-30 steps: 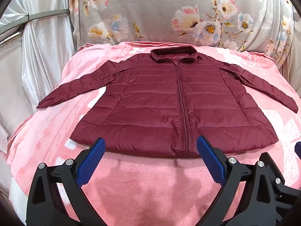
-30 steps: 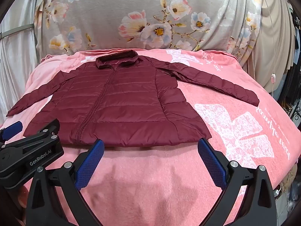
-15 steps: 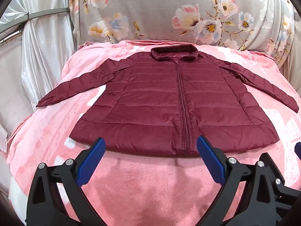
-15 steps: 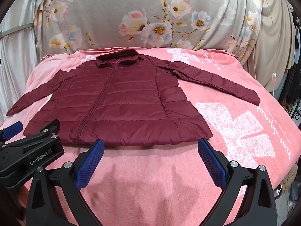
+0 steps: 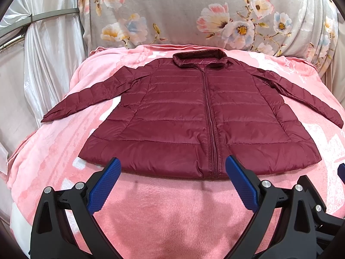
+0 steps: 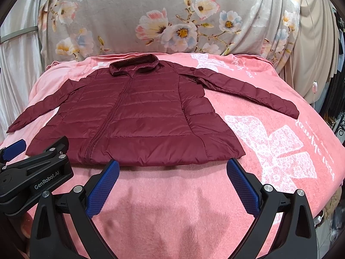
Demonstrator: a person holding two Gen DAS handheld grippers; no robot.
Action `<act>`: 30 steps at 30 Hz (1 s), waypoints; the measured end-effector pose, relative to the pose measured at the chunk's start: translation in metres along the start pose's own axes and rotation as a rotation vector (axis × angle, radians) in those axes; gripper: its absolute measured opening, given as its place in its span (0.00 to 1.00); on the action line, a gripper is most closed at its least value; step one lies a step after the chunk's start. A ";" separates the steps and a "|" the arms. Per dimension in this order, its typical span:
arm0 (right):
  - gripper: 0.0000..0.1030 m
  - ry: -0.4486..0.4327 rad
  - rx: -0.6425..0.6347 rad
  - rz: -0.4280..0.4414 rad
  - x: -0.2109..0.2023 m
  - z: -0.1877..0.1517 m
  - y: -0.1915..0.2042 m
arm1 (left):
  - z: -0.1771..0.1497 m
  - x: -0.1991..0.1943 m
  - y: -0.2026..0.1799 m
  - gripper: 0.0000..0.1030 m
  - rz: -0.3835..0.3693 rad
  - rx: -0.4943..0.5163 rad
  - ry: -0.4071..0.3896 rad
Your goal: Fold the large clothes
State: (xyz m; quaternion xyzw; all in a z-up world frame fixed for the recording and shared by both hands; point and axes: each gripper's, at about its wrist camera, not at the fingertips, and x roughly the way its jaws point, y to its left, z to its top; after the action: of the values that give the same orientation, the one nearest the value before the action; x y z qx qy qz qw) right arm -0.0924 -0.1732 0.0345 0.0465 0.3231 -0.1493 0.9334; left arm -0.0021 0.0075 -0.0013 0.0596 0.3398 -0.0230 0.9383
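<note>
Black plastic gripper [image 5: 172,172] frames, blue textured pads [image 5: 104,186], silver screws, white "GenRobot.AI" lettering

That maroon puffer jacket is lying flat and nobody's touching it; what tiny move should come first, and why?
Probably reach the right gripper toward the right sleeve. The puffer jacket lies zipped and spread on the pink blanket, both sleeves out, and both grippers are open and short of the hem, so folding likely starts with a sleeve.
</note>
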 end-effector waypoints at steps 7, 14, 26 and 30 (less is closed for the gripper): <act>0.95 0.010 -0.003 0.020 0.011 -0.007 0.003 | -0.005 0.012 -0.002 0.92 -0.014 -0.002 0.017; 0.95 0.009 0.162 -0.002 0.043 0.024 -0.091 | 0.004 0.035 0.019 0.94 -0.007 -0.062 0.057; 0.95 -0.002 0.722 -0.145 0.152 0.074 -0.332 | 0.031 0.088 0.070 0.94 -0.030 -0.225 0.090; 0.85 0.036 0.797 -0.174 0.187 0.074 -0.364 | 0.041 0.101 0.076 0.94 0.001 -0.231 0.073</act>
State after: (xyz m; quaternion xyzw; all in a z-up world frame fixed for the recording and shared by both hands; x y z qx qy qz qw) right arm -0.0210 -0.5798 -0.0189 0.3798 0.2587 -0.3404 0.8203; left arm 0.1079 0.0770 -0.0273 -0.0479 0.3739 0.0188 0.9260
